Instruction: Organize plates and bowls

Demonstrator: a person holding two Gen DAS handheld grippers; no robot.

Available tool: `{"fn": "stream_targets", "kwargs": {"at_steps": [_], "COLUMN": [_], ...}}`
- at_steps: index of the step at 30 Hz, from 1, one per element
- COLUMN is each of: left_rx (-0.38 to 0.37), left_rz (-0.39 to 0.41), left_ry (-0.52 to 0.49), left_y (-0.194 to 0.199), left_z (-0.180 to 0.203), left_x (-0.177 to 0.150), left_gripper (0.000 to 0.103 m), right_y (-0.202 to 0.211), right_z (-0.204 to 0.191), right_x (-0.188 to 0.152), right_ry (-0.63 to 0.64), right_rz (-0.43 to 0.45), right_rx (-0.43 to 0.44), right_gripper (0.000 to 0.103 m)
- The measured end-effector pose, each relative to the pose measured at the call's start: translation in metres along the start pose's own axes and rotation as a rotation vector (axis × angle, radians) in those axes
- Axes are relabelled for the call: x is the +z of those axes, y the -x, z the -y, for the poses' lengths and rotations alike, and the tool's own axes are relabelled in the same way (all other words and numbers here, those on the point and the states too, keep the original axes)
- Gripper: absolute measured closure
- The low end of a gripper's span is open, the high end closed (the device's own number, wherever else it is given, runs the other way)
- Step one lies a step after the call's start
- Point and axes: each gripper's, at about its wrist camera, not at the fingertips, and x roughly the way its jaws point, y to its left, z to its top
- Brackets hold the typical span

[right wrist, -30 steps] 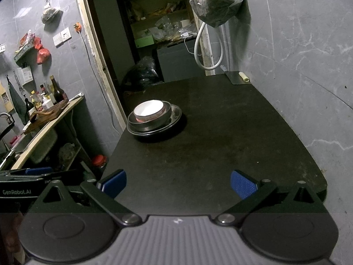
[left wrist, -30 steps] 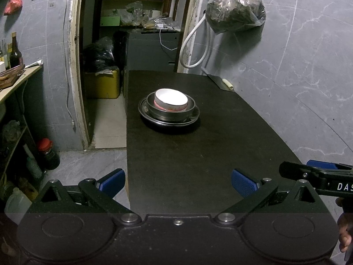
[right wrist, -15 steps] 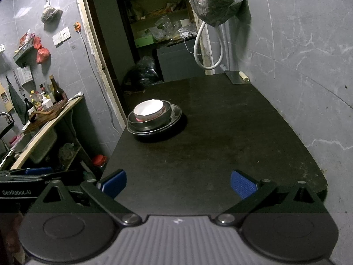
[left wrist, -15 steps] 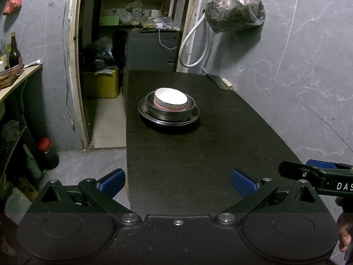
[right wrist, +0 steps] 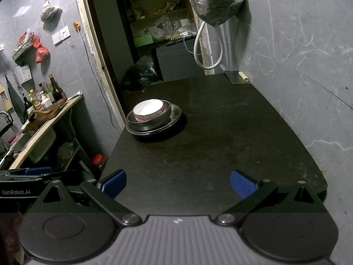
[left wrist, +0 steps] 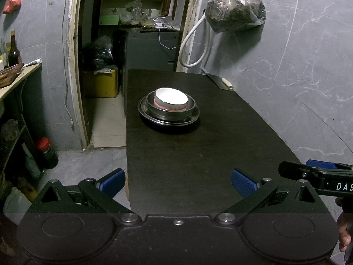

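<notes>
Tabletop [left wrist: 198, 154], dark and long, is seen running from the near edge toward a doorway, with a grey tiled wall along its right side. A bag [left wrist: 235, 11] of dark material is hung on that wall above the far right corner, and a white hose [left wrist: 194, 44] is looped below it. A cleaver [left wrist: 219, 81] with a pale handle is laid flat at the far right corner of the tabletop, close to the wall.

A stack of dishes is placed on the far left part of the tabletop, near its left edge. At the bottom a metal plate [left wrist: 143, 108] is set; inside it a metal bowl [left wrist: 172, 114] is nested, and inside that a white bowl [left wrist: 171, 98] with a pink base is seated upright.

The left claw [left wrist: 178, 182] is held over the near edge of the tabletop, its blue pads [left wrist: 112, 182] spread wide apart with nothing between them. The right claw [right wrist: 178, 183] is likewise held spread wide and empty, above the near end. Both are kept well apart from the stack. In the left wrist view the right claw is seen at the right edge; in the right wrist view the left claw is seen at the lower left.
</notes>
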Motion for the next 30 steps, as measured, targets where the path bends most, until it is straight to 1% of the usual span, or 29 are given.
{"fn": "stream_targets", "kwargs": {"at_steps": [30], "left_rx": [0.001], "left_rz": [-0.012], "left_ry": [0.002], "left_y": [-0.010], "left_z": [-0.002], "left_x": [0.000], "left_gripper": [0.001], "right_y": [-0.006], "right_z": [0.000], "right_x": [0.004], "right_ry": [0.000], "right_rz": [-0.012], "right_rx": [-0.008], "right_gripper": [0.000]}}
